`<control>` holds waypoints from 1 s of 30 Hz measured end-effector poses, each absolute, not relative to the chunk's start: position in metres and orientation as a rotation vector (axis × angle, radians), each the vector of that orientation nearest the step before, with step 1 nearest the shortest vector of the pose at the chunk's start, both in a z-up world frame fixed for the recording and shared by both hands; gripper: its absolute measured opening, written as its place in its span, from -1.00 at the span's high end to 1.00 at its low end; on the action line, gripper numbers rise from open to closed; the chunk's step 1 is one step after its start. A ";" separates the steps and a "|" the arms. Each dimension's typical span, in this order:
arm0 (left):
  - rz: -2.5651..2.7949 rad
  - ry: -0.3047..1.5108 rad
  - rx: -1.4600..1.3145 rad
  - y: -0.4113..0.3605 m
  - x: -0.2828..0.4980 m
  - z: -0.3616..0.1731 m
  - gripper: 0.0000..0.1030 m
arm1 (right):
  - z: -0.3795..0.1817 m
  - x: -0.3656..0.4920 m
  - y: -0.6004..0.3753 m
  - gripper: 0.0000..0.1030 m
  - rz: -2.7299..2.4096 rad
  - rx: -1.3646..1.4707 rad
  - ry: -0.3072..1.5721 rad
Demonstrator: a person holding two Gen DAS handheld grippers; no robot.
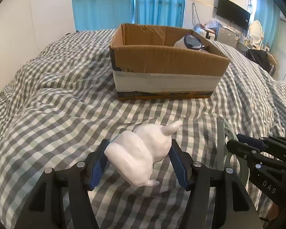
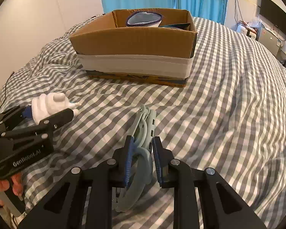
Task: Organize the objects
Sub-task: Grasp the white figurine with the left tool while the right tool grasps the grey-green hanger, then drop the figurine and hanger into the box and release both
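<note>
My left gripper (image 1: 139, 162) is shut on a white hand-shaped figurine (image 1: 143, 154) and holds it just above the checked bedspread; the figurine also shows in the right wrist view (image 2: 47, 106). My right gripper (image 2: 142, 158) is shut on a pale grey-green folded plastic hanger (image 2: 143, 143), which rests on the bed; the hanger also shows in the left wrist view (image 1: 222, 139). An open cardboard box (image 1: 167, 64) stands further back on the bed (image 2: 135, 43). Inside it lies a white pouch with a dark blue rim (image 1: 188, 43), also seen from the right wrist (image 2: 143, 20).
The grey-and-white checked bedspread (image 1: 57, 95) is rumpled on the left. Blue curtains (image 1: 124, 3) hang behind the bed. A wall TV (image 1: 232, 12) and a cluttered desk (image 1: 225, 34) stand at the far right. A person's hand (image 2: 3, 189) holds the left gripper.
</note>
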State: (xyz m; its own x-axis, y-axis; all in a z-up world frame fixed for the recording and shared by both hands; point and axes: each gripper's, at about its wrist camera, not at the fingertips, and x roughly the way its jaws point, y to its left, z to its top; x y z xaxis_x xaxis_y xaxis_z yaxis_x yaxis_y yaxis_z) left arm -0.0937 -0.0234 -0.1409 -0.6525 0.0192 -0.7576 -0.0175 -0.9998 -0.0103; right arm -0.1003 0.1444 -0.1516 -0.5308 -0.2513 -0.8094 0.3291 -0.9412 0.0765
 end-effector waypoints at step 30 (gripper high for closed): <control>2.886 -0.096 -0.944 -0.040 -0.186 -0.013 -0.24 | 0.014 -0.168 0.130 0.76 -2.567 0.840 0.137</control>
State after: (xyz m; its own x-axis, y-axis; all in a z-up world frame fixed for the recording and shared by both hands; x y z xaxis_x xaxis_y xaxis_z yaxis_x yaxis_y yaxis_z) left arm -0.1861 -0.0397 -0.0125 -0.8020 0.1179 -0.5855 -0.0788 -0.9926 -0.0920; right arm -0.1676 0.1302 0.0138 -0.7223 -0.3717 -0.5832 0.4318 -0.9011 0.0396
